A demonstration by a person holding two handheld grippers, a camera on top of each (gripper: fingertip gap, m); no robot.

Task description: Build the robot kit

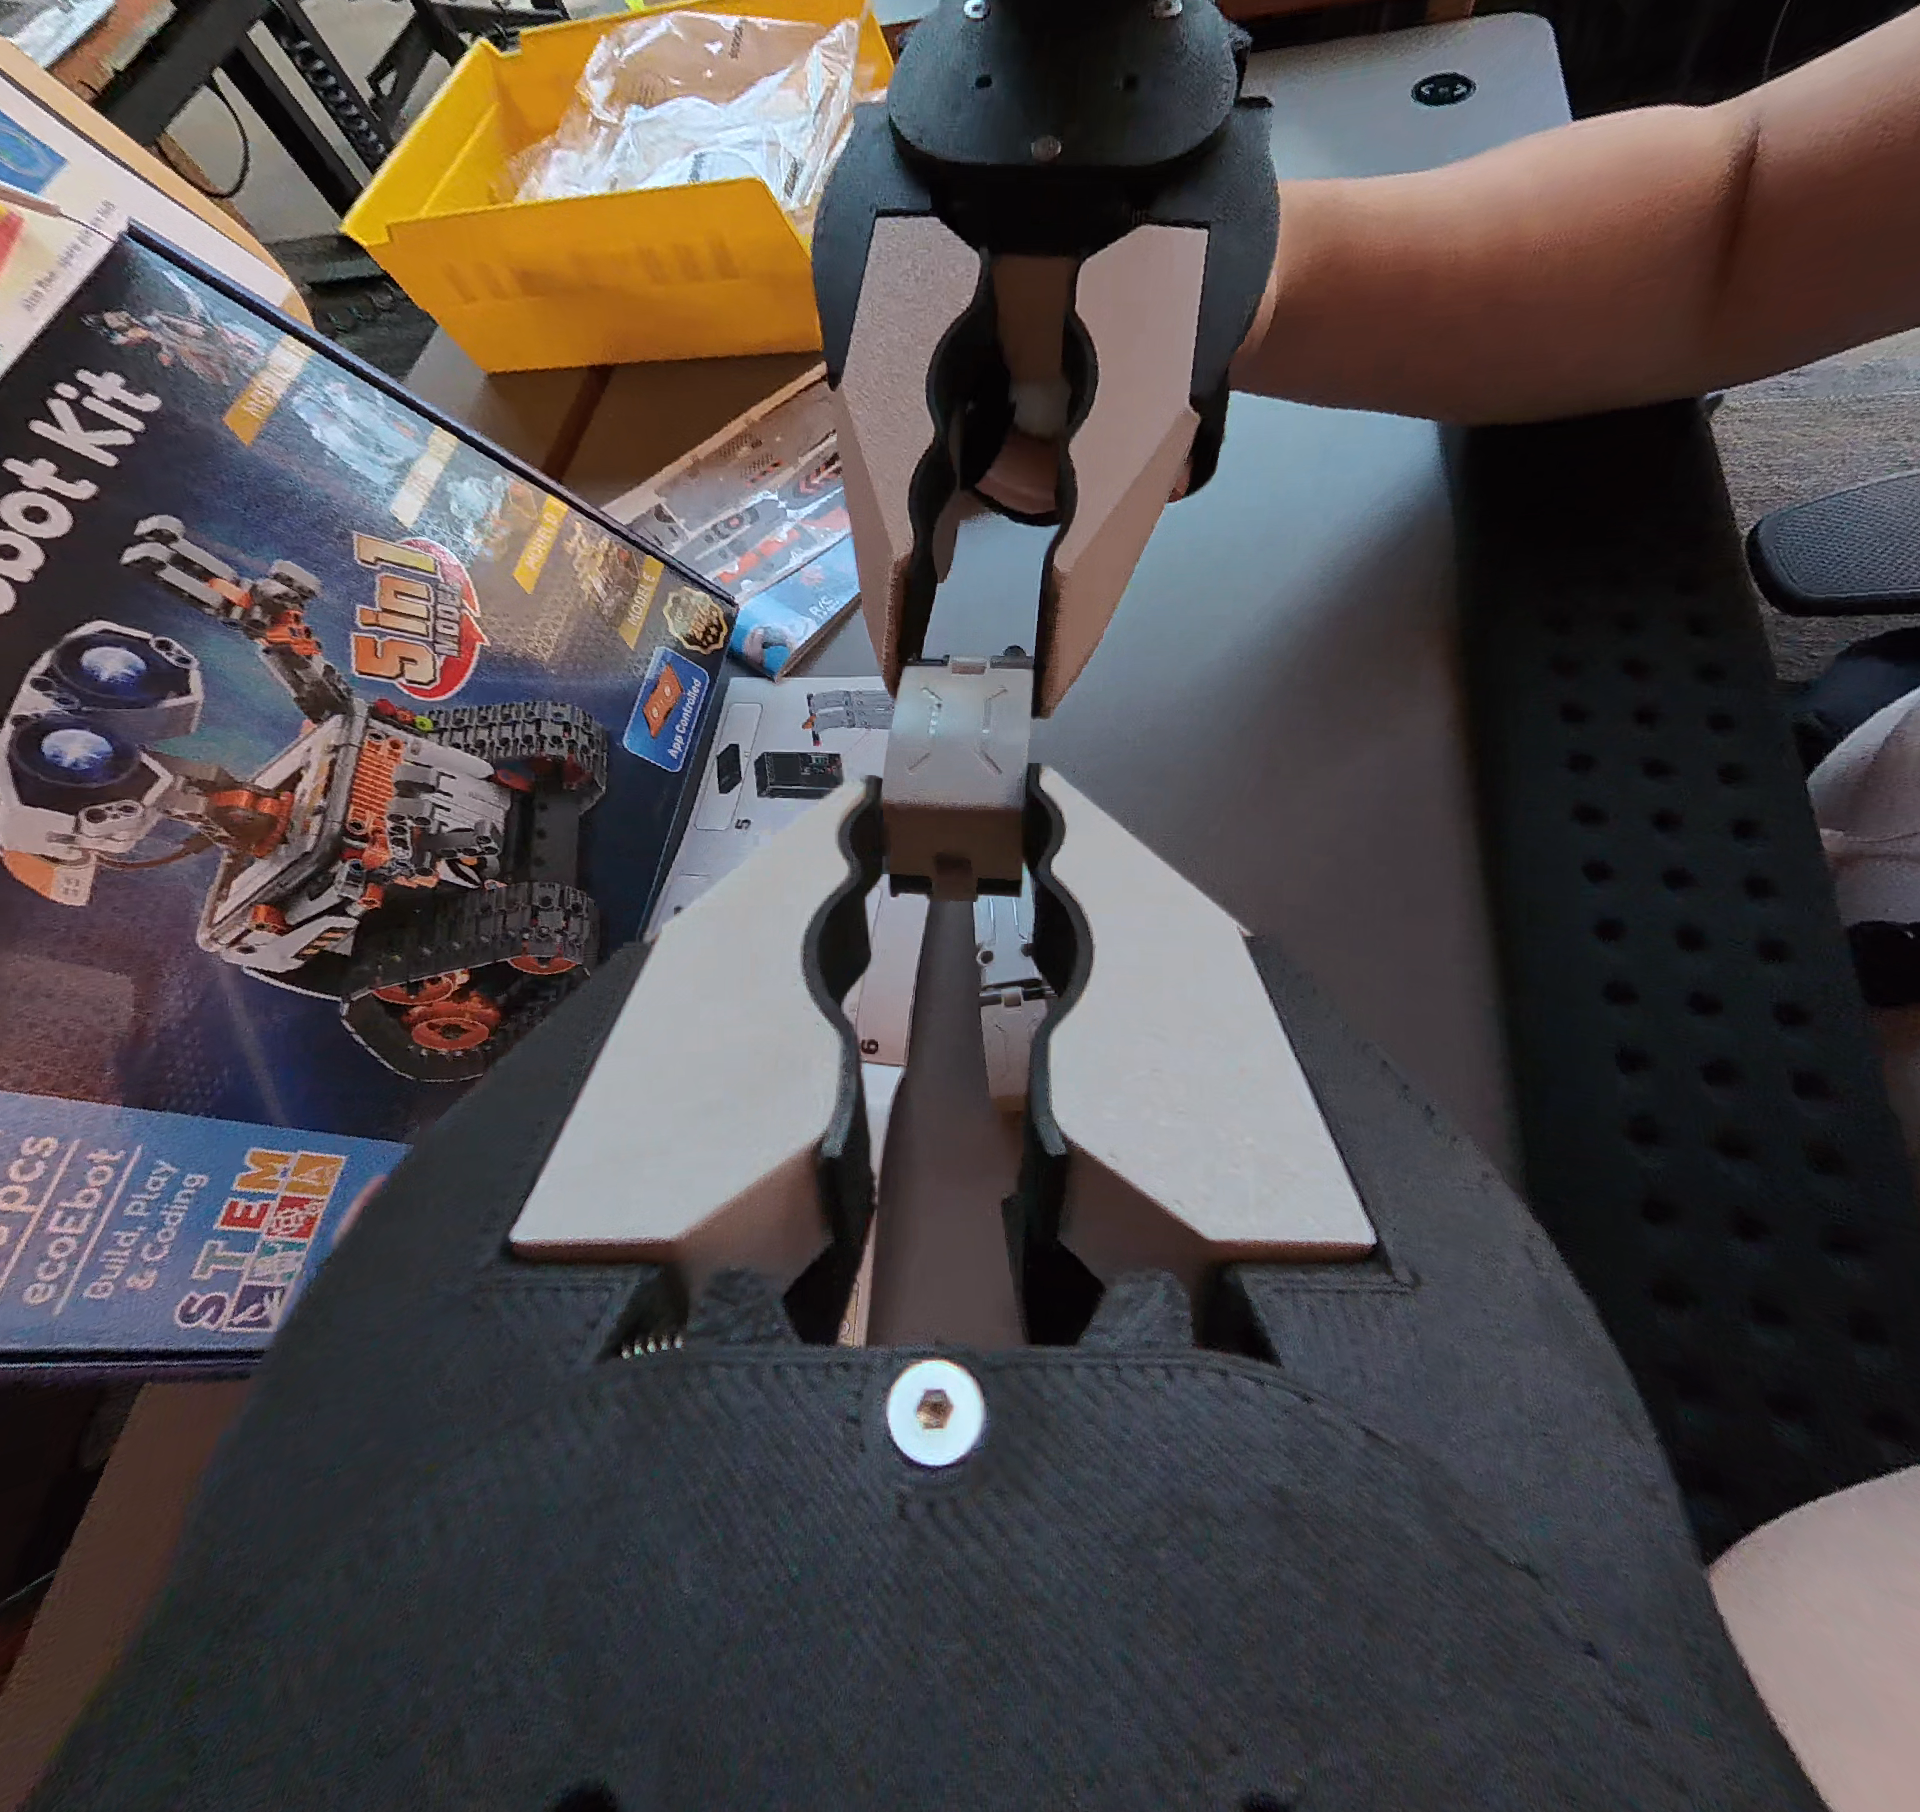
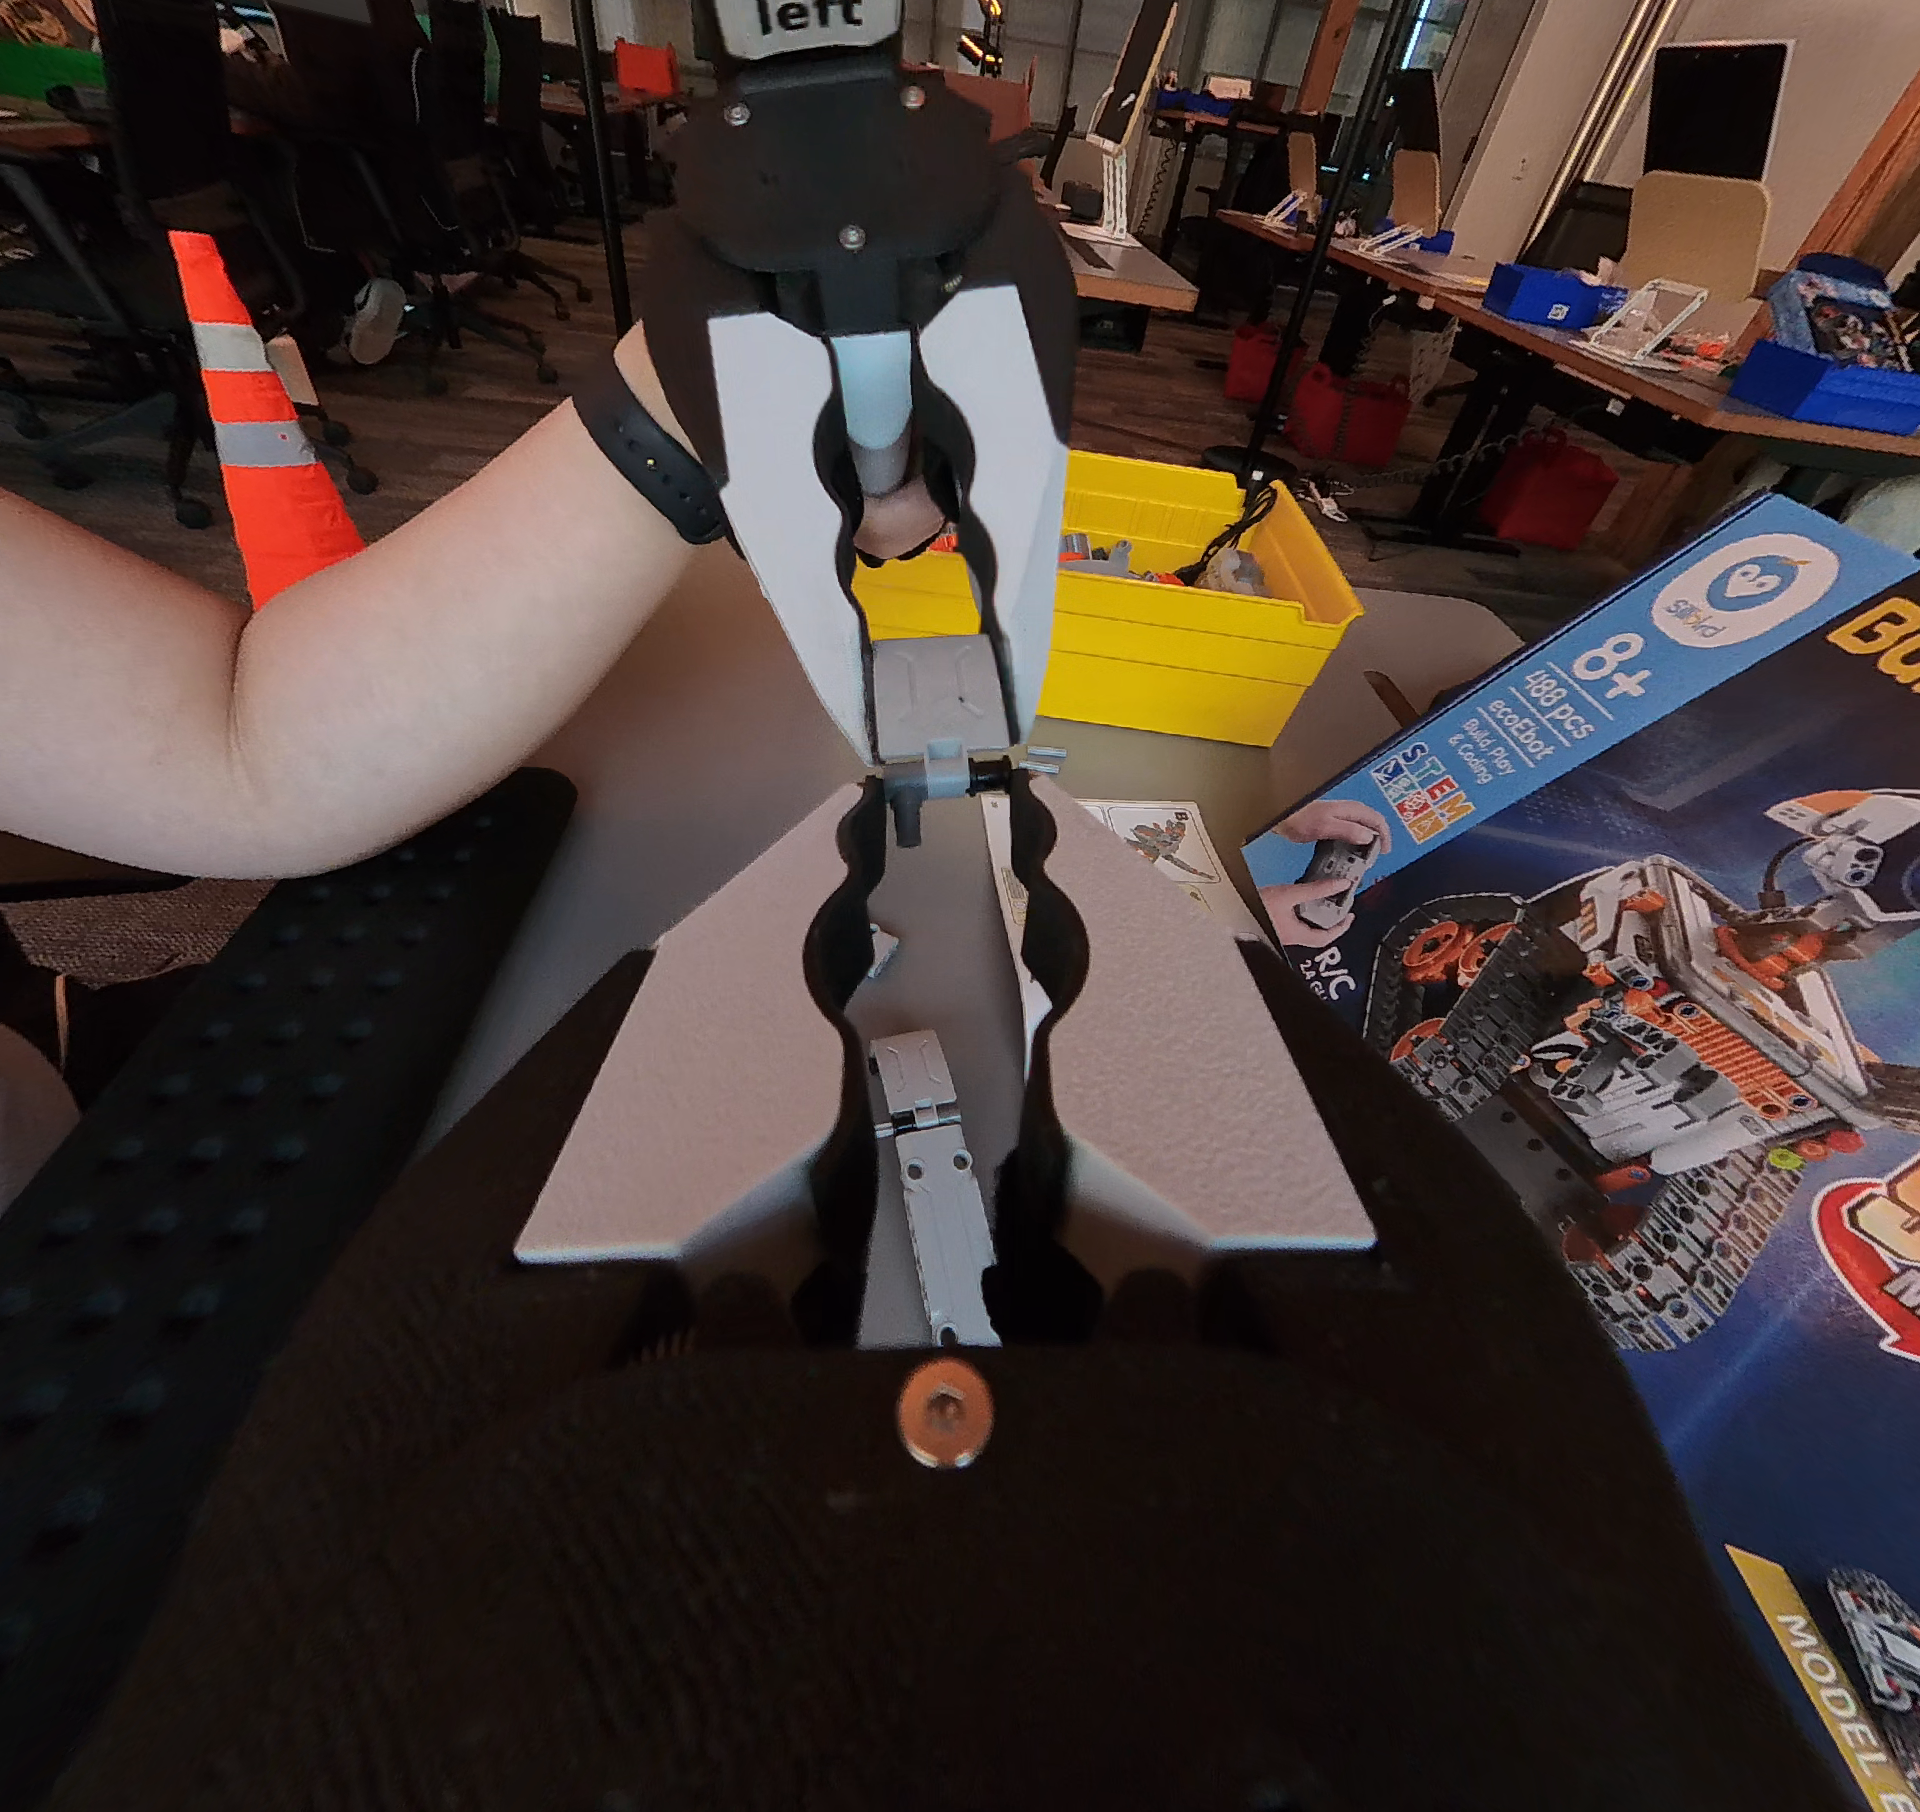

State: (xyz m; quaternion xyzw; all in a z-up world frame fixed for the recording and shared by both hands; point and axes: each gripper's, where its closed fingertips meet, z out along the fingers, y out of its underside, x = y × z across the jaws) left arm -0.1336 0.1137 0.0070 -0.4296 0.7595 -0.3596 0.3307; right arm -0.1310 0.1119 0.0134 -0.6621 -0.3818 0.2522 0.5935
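My left gripper (image 1: 951, 806) is shut on a grey rectangular block (image 1: 956, 765) and holds it above the table. My right gripper (image 1: 968, 687) faces it tip to tip from the far side. In the right wrist view my right gripper (image 2: 943, 794) is shut on a small grey connector piece with a black pin (image 2: 935, 777). The piece is pressed against the end of the grey block (image 2: 940, 697), which sits in the left gripper (image 2: 940, 739). A long grey part (image 2: 935, 1191) lies on the table below my right gripper.
A yellow bin (image 1: 623, 276) with plastic bags stands behind. A blue robot-kit box (image 1: 312, 723) leans at the left, and an open instruction booklet (image 1: 769, 754) lies under the grippers. A black perforated mat (image 1: 1662, 827) edges the table. An orange cone (image 2: 260, 432) stands on the floor. My two grippers' fingertips are within a few centimetres of each other.
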